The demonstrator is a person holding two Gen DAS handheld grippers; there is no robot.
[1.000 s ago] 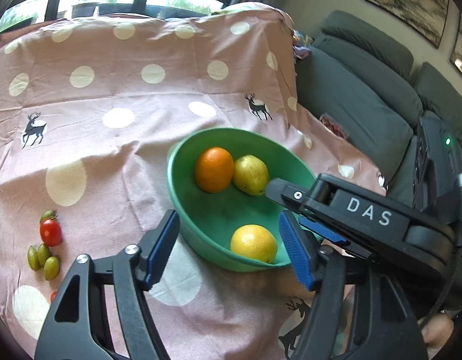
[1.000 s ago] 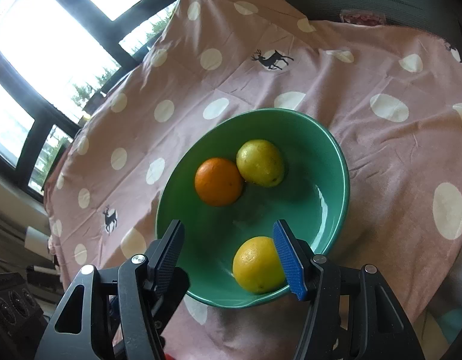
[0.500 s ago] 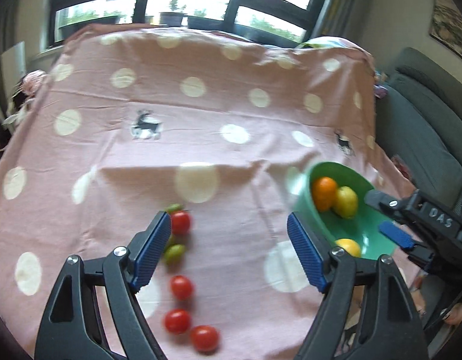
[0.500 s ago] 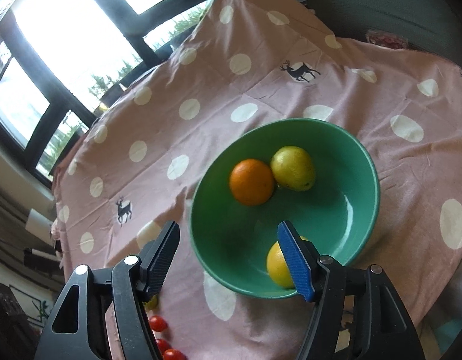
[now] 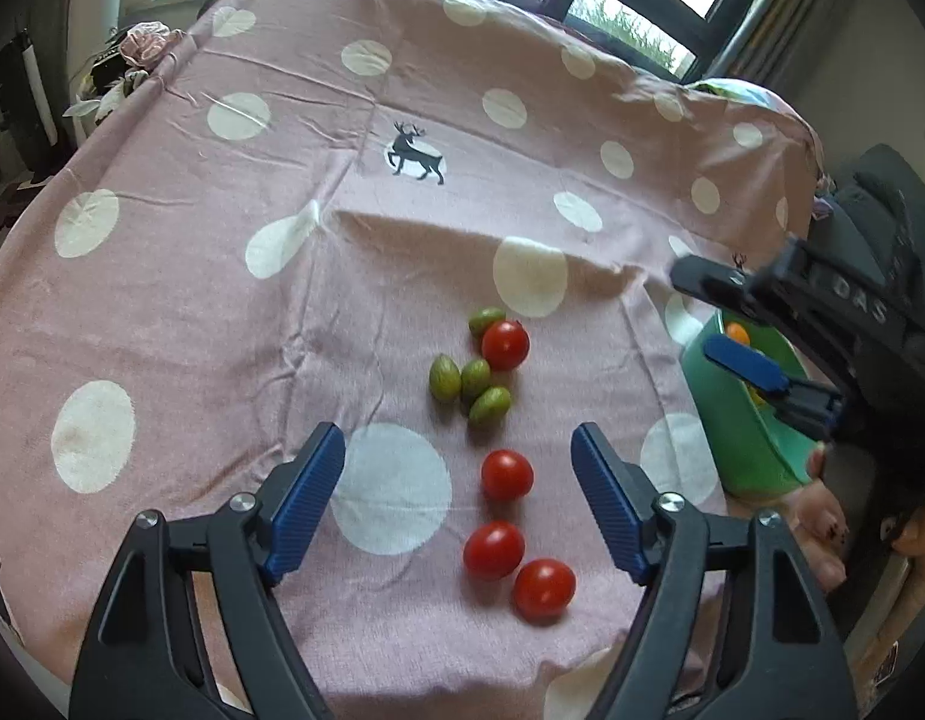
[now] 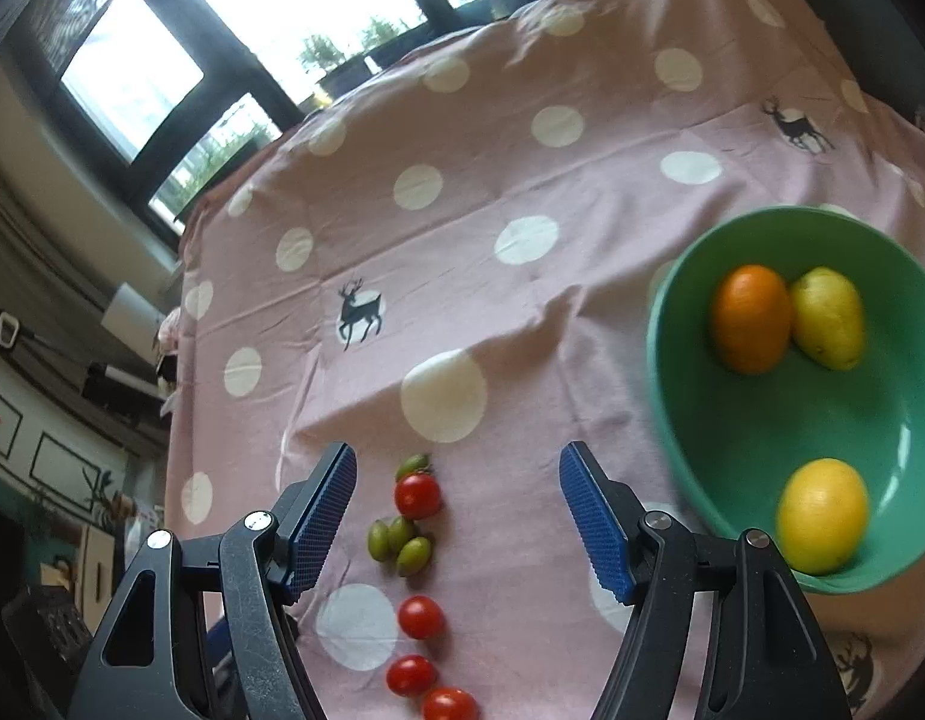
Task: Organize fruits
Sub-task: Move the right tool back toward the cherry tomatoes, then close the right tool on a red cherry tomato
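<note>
Over cherry tomatoes [image 5: 507, 474] now, off bowl [image 6: 690, 420]: both grippers, L [image 5: 458, 480] & R [image 6: 458, 507], jaws spread, empty.

My left black plastic gripper [image 5: 458, 492]: ribbed blue pads [image 5: 306, 498], silver screws. My right black gripper [image 6: 456, 519]: the same build, white "DAS" lettering. Bare fingers [image 5: 825, 525], dark-patterned nails.
</note>
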